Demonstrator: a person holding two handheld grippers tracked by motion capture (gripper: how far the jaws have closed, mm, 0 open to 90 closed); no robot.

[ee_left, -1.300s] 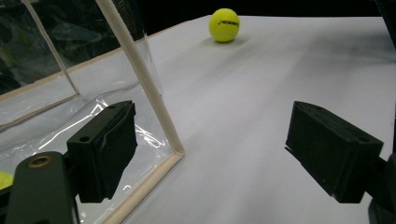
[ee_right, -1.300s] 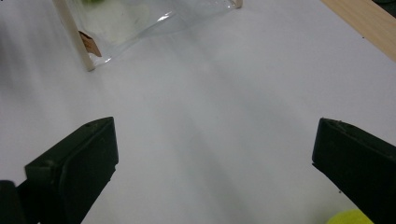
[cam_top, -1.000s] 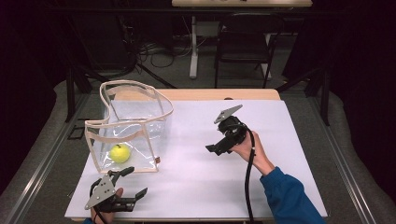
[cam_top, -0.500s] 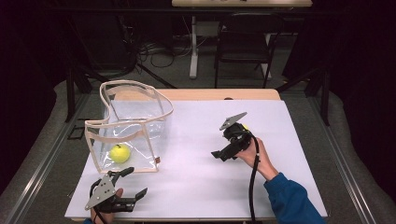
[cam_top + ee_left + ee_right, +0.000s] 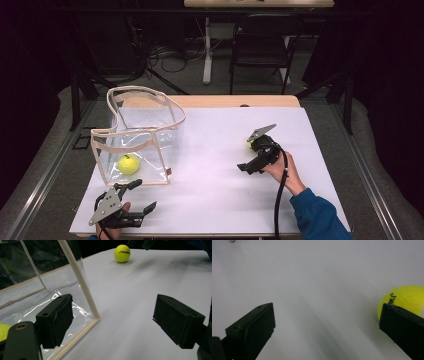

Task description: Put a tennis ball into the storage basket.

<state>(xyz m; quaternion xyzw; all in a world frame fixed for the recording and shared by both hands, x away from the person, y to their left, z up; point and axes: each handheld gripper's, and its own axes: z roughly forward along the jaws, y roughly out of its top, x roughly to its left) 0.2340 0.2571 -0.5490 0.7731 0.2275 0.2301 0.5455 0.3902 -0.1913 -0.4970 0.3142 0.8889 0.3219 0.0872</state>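
on the white-topped desk [image 5: 215,165] the right gripper [image 5: 255,161], black with a grey three-cornered plate on top, sits in the person's right hand [image 5: 281,170] on the right half of the surface. its jaws stand wide apart and hold nothing. in the right gripper view a yellow felt tennis ball with black lettering [image 5: 403,301] lies on the desk just at the tip of the jaw at the right of that view, partly behind it and not between the two jaws; i cannot tell whether the jaw touches it. in the high view a sliver of the same ball [image 5: 249,144] peeks out just beside the gripper's body, under the grey plate.

the left gripper [image 5: 136,197] rests low at the near left corner of the desk, jaws spread wide and empty. in the left gripper view one jaw lies in front of the wall of the clear plastic tote bag with cream fabric trim [image 5: 82,287], the other over bare desk, and the lettered ball [image 5: 122,253] sits well apart on the far side.

the bag [image 5: 142,131] stands upright on the left part of the desk, open at the top. a second yellow tennis ball [image 5: 128,164] lies inside it on the bottom, near the front wall, just beyond the left gripper.
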